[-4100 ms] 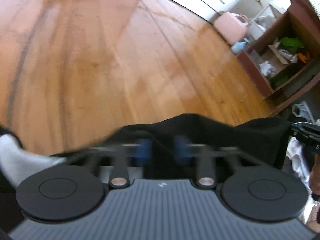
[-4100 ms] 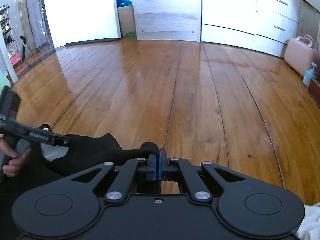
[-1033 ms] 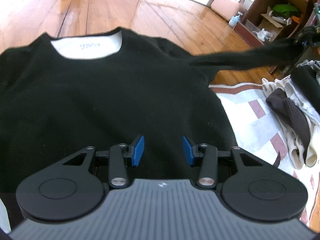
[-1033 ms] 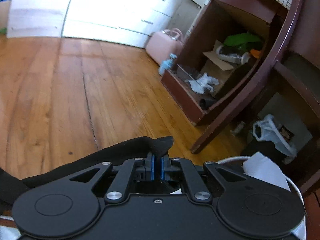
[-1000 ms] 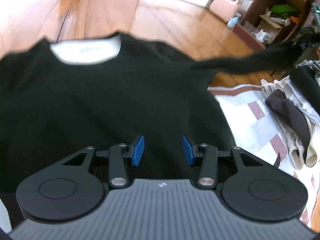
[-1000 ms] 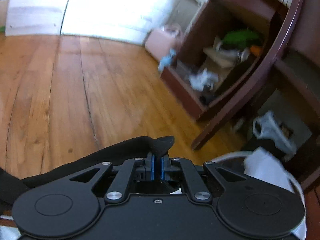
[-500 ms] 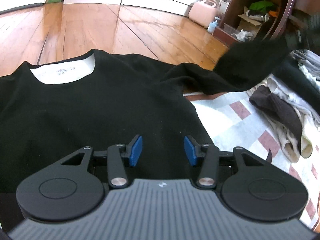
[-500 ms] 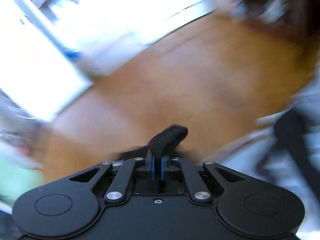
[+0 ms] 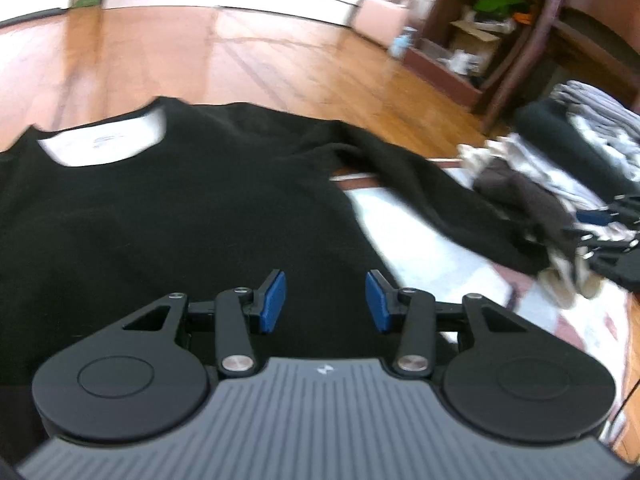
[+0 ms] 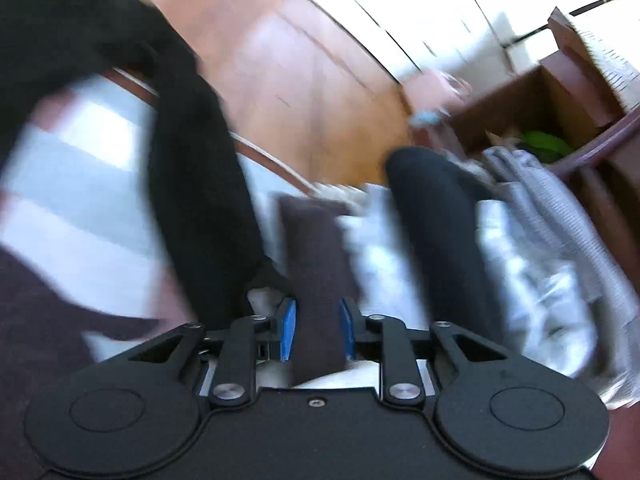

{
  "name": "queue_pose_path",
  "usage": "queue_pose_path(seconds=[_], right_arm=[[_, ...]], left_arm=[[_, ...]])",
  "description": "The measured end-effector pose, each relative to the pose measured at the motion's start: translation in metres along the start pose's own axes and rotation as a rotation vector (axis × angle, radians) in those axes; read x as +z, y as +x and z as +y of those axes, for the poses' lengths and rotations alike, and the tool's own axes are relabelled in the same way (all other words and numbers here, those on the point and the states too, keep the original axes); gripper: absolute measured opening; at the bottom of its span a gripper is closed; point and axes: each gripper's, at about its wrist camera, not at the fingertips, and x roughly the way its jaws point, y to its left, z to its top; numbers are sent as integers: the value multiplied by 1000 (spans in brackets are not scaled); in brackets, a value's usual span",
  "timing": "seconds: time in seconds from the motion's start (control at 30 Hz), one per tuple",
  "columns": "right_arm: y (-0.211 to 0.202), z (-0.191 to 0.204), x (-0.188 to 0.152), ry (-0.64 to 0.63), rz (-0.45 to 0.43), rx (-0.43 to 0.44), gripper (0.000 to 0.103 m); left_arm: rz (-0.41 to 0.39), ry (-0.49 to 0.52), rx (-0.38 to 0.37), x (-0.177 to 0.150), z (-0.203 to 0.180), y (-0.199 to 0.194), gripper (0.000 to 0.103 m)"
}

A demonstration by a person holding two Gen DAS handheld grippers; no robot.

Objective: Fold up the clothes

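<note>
Floor: Shiny brown wood floor (image 9: 280,56) runs under everything you see, and a white and dark red rug (image 9: 432,248) lies on part of it.
Black top: your black top (image 9: 168,216) lies flat, front up, partly on the wood and partly on the rug. Its neck hole points away from you and shows a white patch inside.
Sleeve: one long black sleeve (image 9: 440,200) stretches out to your right across the rug. In your right view the sleeve (image 10: 200,184) is blurry, and its end lies just left of your blue pads.
Left hand-held gripper: your left hand-held gripper (image 9: 325,301) hangs over the bottom part of the black top. Its pads are set apart and grip nothing.
Right hand-held gripper: your right hand-held gripper (image 10: 316,330) has its jaws opening. A brown cloth (image 10: 316,264) shows between the pads, but they do not squeeze it. In the left view the right hand-held gripper (image 9: 612,224) peeks in at the right edge, past the end of the sleeve.
Clothes pile: more clothes (image 10: 520,240) sit in a heap on the rug, just beside the sleeve. You can see brown, black, white and grey ones.
Shelf: a dark wood shelf (image 9: 516,36) stands behind the pile, with a green thing (image 9: 500,0) inside.
Far side: a pink bag (image 9: 380,12) rests on the floor near white drawers (image 10: 460,32).
</note>
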Motion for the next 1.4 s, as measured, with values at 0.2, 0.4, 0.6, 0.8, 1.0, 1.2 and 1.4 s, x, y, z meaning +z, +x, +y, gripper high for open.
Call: queue_pose_path(seconds=[0.2, 0.4, 0.6, 0.8, 1.0, 1.2, 1.4], right_arm=[[8, 46, -18, -225, -87, 17, 28], [56, 69, -25, -490, -75, -12, 33], [68, 55, 17, -457, -29, 81, 1], [1, -101, 132, 337, -103, 629, 1], [10, -239, 171, 803, -29, 441, 1], [60, -235, 145, 790, 281, 81, 2], [38, -222, 173, 728, 146, 189, 2]], left_arm=[[39, 2, -77, -10, -32, 15, 42], [55, 29, -31, -10, -39, 18, 42], [56, -14, 19, -7, -21, 15, 42], [38, -80, 45, -3, 5, 7, 42], [33, -127, 46, -2, 21, 6, 42], [42, -139, 44, -1, 24, 9, 43], [21, -125, 44, -2, 22, 10, 43]])
